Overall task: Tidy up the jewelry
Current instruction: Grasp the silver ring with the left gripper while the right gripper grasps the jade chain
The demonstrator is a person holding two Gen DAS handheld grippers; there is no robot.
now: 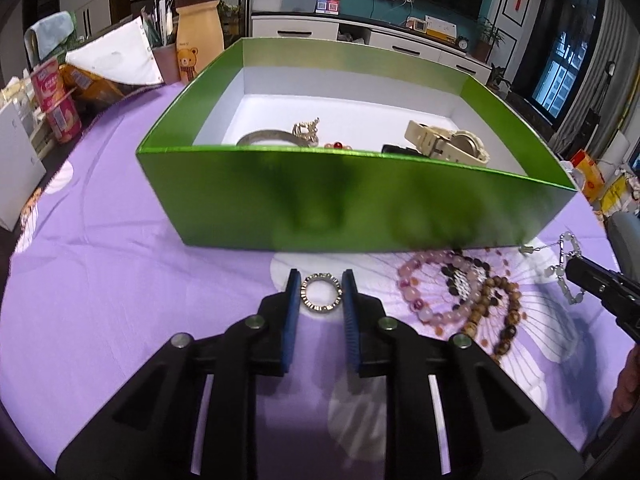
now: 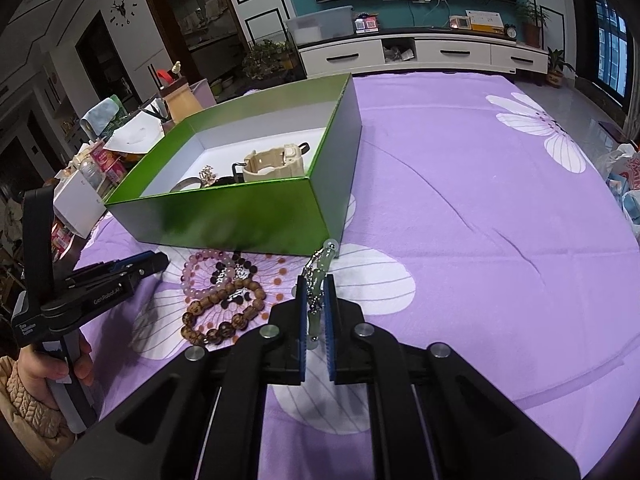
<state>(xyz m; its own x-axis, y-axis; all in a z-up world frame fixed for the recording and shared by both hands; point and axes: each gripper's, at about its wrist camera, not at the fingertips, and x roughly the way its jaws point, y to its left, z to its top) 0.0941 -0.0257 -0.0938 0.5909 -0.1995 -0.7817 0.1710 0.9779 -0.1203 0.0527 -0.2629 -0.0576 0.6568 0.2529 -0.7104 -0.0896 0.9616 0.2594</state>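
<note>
Pickup step — left gripper [image 1: 321, 294] pinches the rhinestone ring [image 1: 321, 293] before the green box [image 1: 360, 196], right gripper [image 2: 315, 304] clamps the jade-and-chain bracelet [image 2: 318, 280]; next, lift both over the wall.

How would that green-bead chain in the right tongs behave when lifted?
Probably floppy: the chain already bends and droops between the right tongs. It looks light, being thin links and small beads. Its loose end may swing and could snag the green box close behind.

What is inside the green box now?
Inside the green box: a cream watch, a silver bangle, a small gold piece, red beads and a black item. The near wall covers their lower parts and the floor nearest it.
</note>
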